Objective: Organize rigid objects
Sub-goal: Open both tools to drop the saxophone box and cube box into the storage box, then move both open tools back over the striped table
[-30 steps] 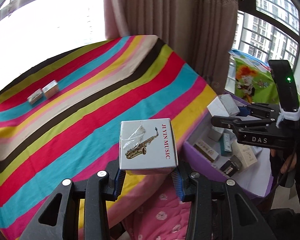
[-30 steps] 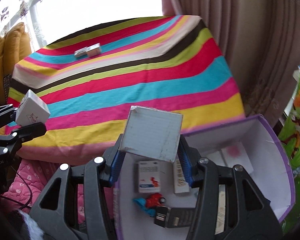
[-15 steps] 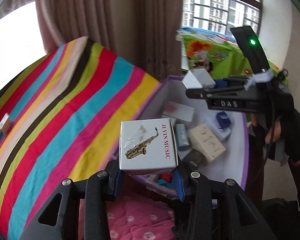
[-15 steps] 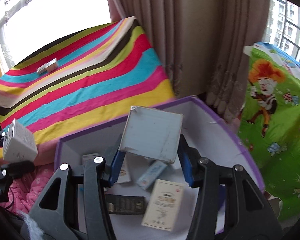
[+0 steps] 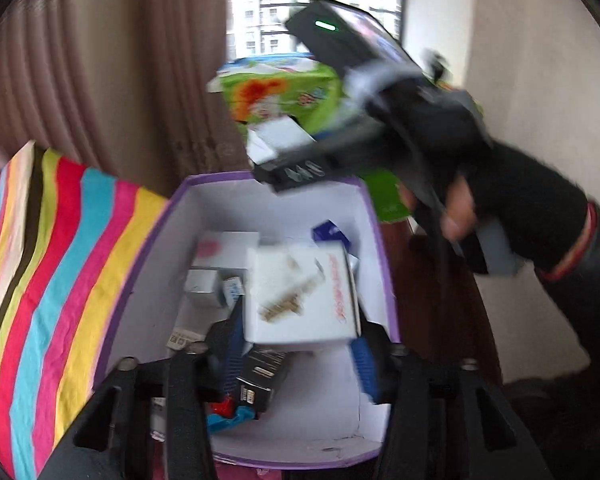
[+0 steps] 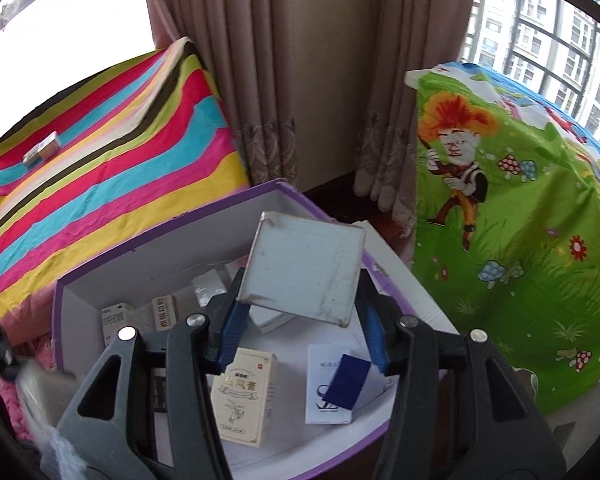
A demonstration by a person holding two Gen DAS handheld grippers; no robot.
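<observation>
Both sets of my fingers are spreading, releasing 2 boxes over the purple bin (image 6: pixel 100 276): the left gripper (image 5: pixel 300 344) drops the music box (image 5: pixel 302 296), the right gripper (image 6: pixel 300 320) the grey box (image 6: pixel 304 268). Risk: the tilted grey box strikes the rim and tumbles out.

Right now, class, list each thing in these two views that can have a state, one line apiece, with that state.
Purple-edged white cardboard bin: open-topped, holding several small boxes.
White saxophone-print box: over the bin, between the opening left gripper jaws.
Grey-white lined box: tilted over the bin, between the opening right gripper jaws.
Small grey box on the striped cloth: lying flat.
</observation>
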